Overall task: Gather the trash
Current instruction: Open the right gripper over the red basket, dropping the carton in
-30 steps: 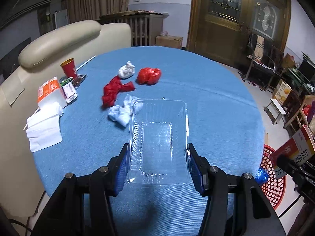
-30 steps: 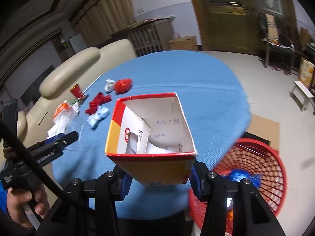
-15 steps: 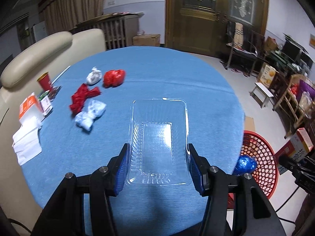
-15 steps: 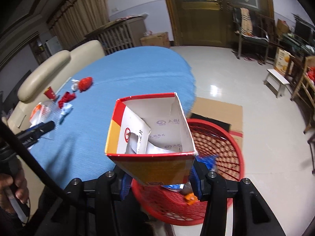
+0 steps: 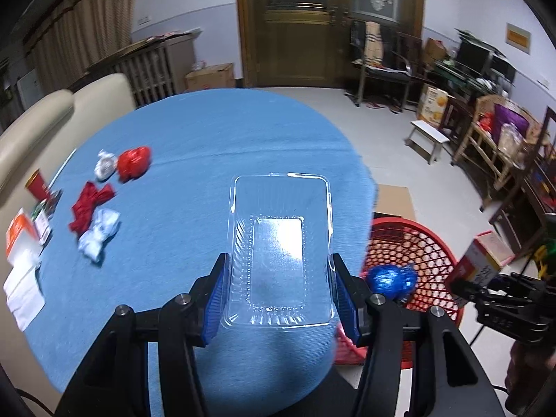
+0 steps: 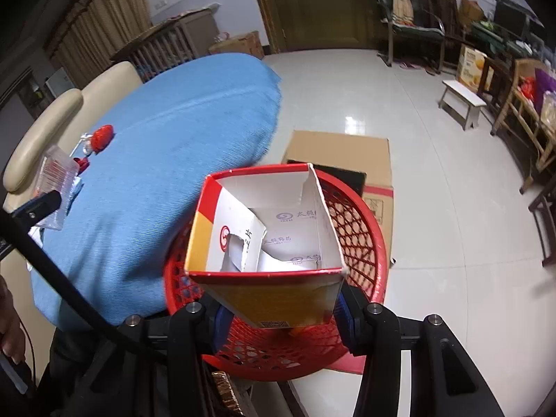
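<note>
- Left gripper (image 5: 280, 293) — its blue pads are clamping the two long sides of a clear plastic tray (image 5: 280, 243), which is hanging over the near edge of the blue round table (image 5: 194, 146).
- Right gripper (image 6: 279, 314) — its fingers are pressing against both sides of an open red-and-yellow carton (image 6: 267, 239); the carton is sitting directly above the red basket (image 6: 361, 236), mouth facing the camera, with white torn flaps showing inside.
- Red basket — standing on the floor just beside the table's edge, part of it resting over a flattened cardboard sheet (image 6: 340, 153).
- Blue foil ball (image 5: 391, 279) — lying inside the basket, as the left wrist view shows.
- Trash lying on the table, far side from the basket: a red crumpled bag (image 5: 133, 162) touching a white wad (image 5: 105, 166); nearer, a red rag (image 5: 89, 205) next to a pale blue-white wad (image 5: 99, 235).
- At the table's far rim from the basket: a red cup (image 5: 37, 186), an orange-and-white packet (image 5: 20, 238) and white paper sheets (image 5: 22, 292).
- Cream sofa (image 5: 52, 118) — sitting just behind the table.
</note>
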A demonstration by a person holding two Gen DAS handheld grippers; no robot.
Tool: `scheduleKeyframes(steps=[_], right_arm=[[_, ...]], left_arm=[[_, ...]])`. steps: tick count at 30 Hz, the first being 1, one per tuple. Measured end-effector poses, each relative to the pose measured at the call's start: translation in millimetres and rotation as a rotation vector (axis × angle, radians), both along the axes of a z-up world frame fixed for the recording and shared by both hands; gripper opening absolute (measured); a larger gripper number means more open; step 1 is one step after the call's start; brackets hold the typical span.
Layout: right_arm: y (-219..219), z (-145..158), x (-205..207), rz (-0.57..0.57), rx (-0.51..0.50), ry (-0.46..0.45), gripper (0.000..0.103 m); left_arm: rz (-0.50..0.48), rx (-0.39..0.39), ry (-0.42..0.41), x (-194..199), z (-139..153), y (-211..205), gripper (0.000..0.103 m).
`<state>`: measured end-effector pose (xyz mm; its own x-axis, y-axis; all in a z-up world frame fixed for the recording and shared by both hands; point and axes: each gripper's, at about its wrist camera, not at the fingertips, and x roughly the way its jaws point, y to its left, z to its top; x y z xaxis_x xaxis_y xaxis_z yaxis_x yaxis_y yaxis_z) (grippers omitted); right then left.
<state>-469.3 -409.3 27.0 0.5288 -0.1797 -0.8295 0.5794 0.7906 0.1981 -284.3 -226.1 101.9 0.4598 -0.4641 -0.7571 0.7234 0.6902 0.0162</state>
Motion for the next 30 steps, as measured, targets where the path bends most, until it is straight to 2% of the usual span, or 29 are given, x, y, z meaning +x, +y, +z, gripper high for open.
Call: scheduleKeyframes(steps=[6,14,30], right_arm=[[-5,-12,-3,-0.012,0.026,0.016,0.052],[-7,-25,-2,-0.007,0.051,0.035,0.052],[-9,-31,-1,-0.010,0.041,0.055,0.052]], left_arm=[[-0.066,0.001,-0.015,-13,4,-23,0.057],[-0.108,0.030,-0.017,-24,2,-47,0.057],[-0.154,0.051,-0.008,-34,-2,-62,0.057]])
